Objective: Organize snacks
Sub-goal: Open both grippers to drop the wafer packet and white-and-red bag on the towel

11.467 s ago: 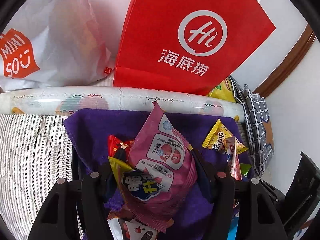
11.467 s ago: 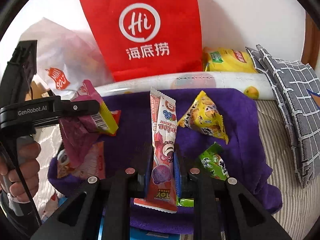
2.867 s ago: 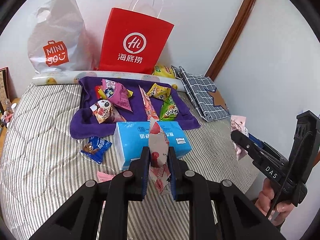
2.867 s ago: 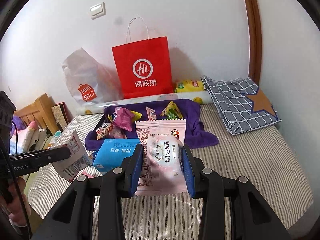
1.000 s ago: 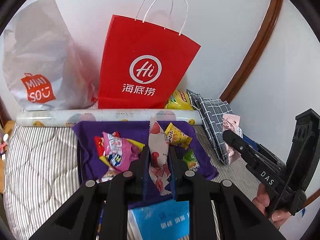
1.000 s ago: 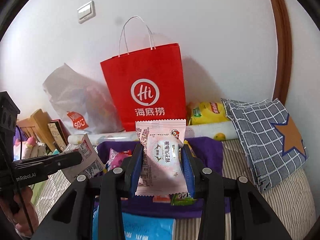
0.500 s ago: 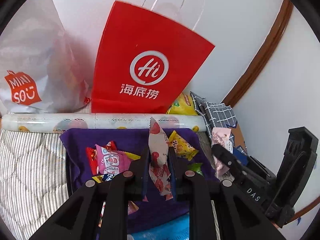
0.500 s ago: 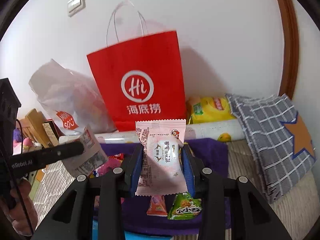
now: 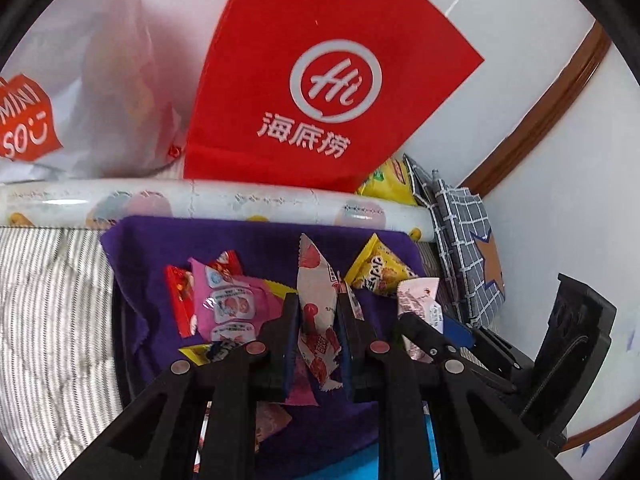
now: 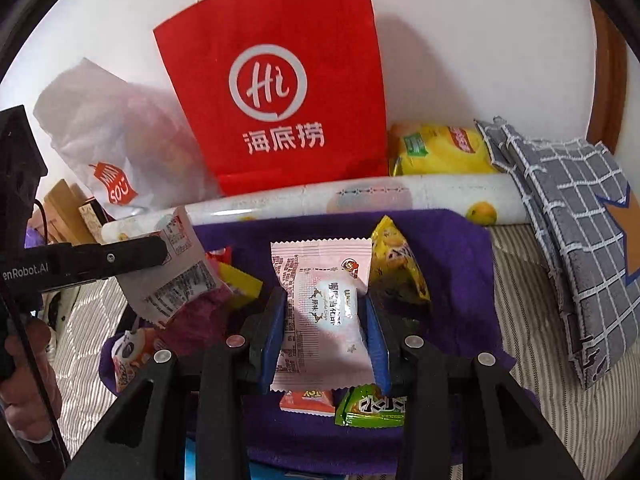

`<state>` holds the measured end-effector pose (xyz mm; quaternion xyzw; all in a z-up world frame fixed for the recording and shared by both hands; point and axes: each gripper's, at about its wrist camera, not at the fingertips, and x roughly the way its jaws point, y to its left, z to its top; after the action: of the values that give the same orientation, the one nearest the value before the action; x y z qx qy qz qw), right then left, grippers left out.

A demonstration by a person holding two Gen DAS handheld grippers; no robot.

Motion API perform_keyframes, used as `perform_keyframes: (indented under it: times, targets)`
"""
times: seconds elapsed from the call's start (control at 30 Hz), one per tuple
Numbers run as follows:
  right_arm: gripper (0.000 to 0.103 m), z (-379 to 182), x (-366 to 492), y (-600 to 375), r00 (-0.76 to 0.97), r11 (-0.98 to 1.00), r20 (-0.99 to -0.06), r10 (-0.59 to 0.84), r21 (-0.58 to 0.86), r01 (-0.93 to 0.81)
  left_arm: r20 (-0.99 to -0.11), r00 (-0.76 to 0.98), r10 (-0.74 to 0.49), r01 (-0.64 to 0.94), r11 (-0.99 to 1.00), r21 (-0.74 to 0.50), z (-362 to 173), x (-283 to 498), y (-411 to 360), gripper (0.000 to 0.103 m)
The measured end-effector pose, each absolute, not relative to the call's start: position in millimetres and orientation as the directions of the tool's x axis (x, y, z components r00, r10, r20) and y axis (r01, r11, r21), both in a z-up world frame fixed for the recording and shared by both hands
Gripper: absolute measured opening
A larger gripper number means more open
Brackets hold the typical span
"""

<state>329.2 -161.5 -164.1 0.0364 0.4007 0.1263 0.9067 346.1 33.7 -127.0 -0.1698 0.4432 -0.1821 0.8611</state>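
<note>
Both tongs (image 9: 318, 312) (image 10: 324, 316) lower, nearer purple cloth (image 10: 452, 248) (w/ snacks).

bags (image 10: 276, 92) – 2 | grippers (image 10: 324, 312) – 2 | purple cloth (image 10: 452, 248) – 1

Left claw (image 9: 318, 312): matte black plastic, two forked arms with open triangular cut-outs, each arm carrying round silver screw heads, the inner pair with a reddish tint. Blue lining ran along the inner faces of its fingers (image 9: 289, 320). Right claw (image 10: 325, 320): same black forked build, four silver screws across the arms, blue pads on the inner faces of the fingers (image 10: 274, 320). In the right wrist view the left claw's side bore white lettering reading "enRobot.A", cut off at the frame edge, with a small screw near the tip and a thin black cable looping beside the handle. A bare hand (image 10: 24, 380) showed at the lower left; no sleeve visible.
</note>
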Motion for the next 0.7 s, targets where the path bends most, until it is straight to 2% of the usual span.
perform_keyframes:
  times: [0.53,0.7]
  targets:
    - [0.04,-173.8,332.5,-156.8,0.62,0.967,-0.744,0.248,0.15,-0.206,-0.736,0.51,-0.445,0.162,0.89,-0.425,-138.0,351.4,22.6,0.017]
    - [0.045,-169.6,328.0,-157.5,0.634,0.968,-0.734,0.244,0.144,-0.205,-0.748,0.513,-0.422,0.16,0.903,-0.399,-139.7,351.0,17.8,0.017]
